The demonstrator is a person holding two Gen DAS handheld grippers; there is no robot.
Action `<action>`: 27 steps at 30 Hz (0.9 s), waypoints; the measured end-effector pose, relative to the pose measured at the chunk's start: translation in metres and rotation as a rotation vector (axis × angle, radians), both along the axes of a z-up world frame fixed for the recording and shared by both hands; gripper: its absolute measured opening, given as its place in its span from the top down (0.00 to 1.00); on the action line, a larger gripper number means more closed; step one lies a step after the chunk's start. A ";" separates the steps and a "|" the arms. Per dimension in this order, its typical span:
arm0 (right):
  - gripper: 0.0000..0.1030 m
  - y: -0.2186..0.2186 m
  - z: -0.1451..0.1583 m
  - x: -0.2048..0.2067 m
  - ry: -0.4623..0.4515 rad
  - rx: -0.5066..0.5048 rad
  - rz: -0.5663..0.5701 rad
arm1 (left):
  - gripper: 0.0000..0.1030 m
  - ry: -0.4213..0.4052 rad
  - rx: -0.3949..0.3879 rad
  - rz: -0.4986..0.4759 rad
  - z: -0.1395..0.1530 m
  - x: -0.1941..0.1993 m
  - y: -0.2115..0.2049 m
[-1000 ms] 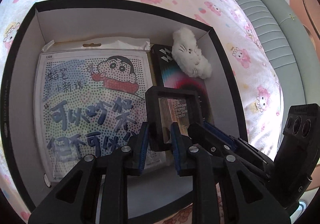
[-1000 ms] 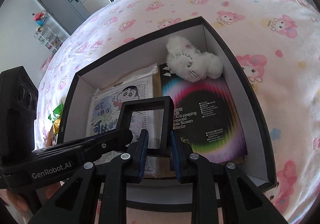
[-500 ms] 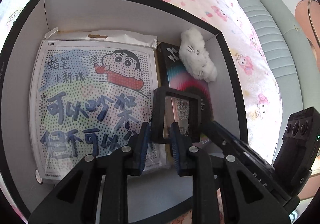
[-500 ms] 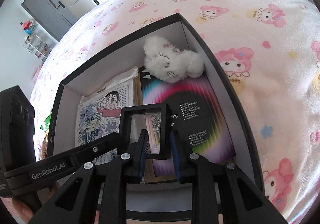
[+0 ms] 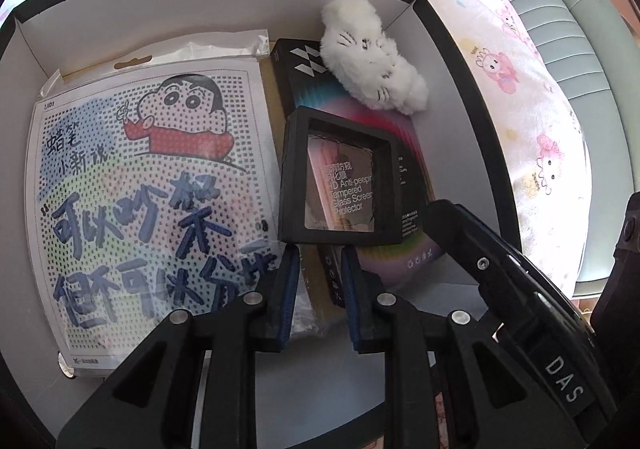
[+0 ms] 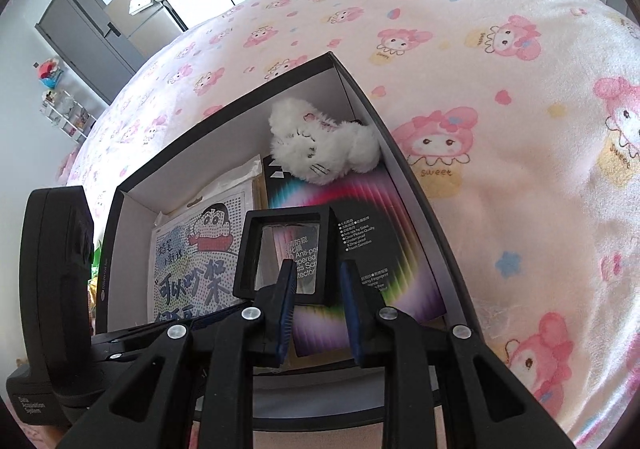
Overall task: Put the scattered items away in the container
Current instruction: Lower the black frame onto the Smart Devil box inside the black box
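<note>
1. Both grippers are angled steeply down over the black box (image 5: 472,97).
2. The black frame (image 5: 340,177) is pinched along its near edge by the left gripper (image 5: 319,281) and right gripper (image 6: 318,291), jaws narrow.
3. One plush toy (image 5: 372,61), one cartoon sheet (image 5: 140,189) and one screen-protector pack (image 6: 372,249) are counted inside.

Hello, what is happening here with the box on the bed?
A person with a gripper in each hand is tidying things into a black box on the bed. Both grippers, left and right, hold one small black frame by its near edge, above the screen protector pack. A cartoon sheet and a white plush already lie inside.
</note>
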State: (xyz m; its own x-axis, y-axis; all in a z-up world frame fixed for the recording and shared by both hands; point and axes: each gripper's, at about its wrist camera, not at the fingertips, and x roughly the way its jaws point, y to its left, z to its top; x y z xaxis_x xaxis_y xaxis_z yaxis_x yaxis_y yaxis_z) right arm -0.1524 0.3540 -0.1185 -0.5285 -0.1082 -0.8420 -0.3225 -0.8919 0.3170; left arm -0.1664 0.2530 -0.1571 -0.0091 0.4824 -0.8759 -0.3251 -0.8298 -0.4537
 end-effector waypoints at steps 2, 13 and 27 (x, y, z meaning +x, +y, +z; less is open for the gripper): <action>0.80 0.004 -0.001 0.000 -0.001 -0.013 -0.009 | 0.81 0.019 0.026 0.002 0.008 0.004 -0.007; 0.80 -0.014 -0.007 -0.004 -0.027 -0.023 0.079 | 0.80 -0.036 0.117 0.243 0.004 -0.010 -0.059; 0.80 -0.001 -0.001 0.000 -0.015 0.051 -0.004 | 0.79 -0.136 0.232 0.175 0.020 0.012 -0.055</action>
